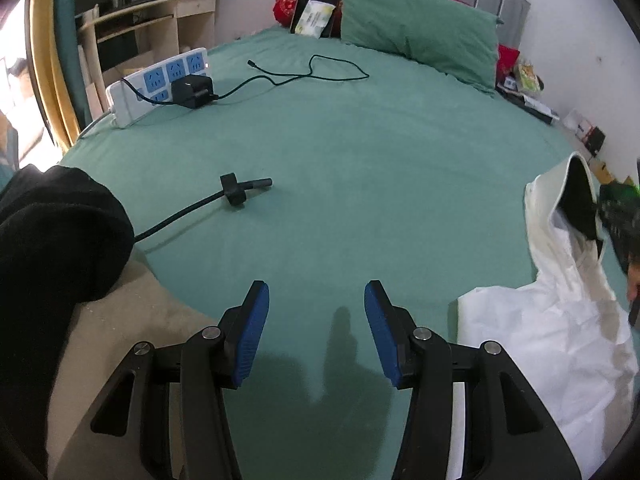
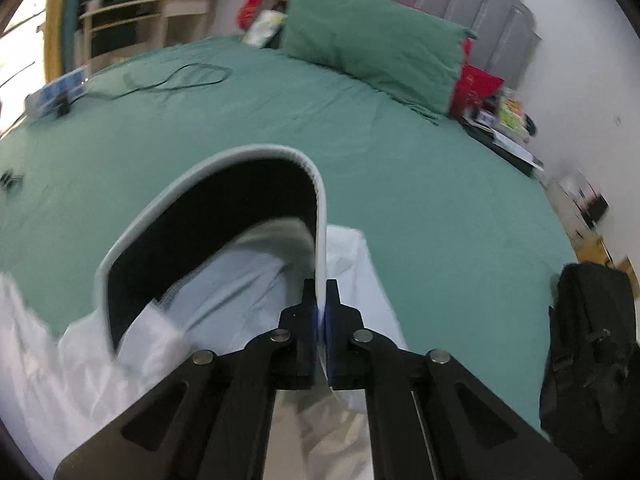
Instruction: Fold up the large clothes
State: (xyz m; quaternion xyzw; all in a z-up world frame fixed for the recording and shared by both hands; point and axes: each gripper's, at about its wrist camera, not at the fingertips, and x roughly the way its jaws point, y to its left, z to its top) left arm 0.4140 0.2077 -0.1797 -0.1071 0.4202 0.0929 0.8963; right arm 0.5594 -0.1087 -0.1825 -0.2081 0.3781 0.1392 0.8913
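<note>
A white garment [image 1: 560,340] with a black-lined collar lies at the right edge of the green bed [image 1: 340,152] in the left wrist view. My left gripper [image 1: 316,312] hangs open over bare sheet, left of the garment, with nothing between its blue pads. In the right wrist view my right gripper [image 2: 321,304] is shut on the white ribbed collar edge [image 2: 320,216] of the white garment [image 2: 208,292]. The collar arches up and shows its black lining. My right gripper and a hand appear blurred at the right edge [image 1: 624,236] of the left wrist view.
A black cable with a plug [image 1: 236,190] lies on the sheet ahead of the left gripper. A power strip [image 1: 160,84], a charger and a thin cord sit farther back. A green pillow [image 1: 416,28] is at the headboard. Black cloth [image 1: 56,236] lies at left. A black bag [image 2: 592,344] stands at right.
</note>
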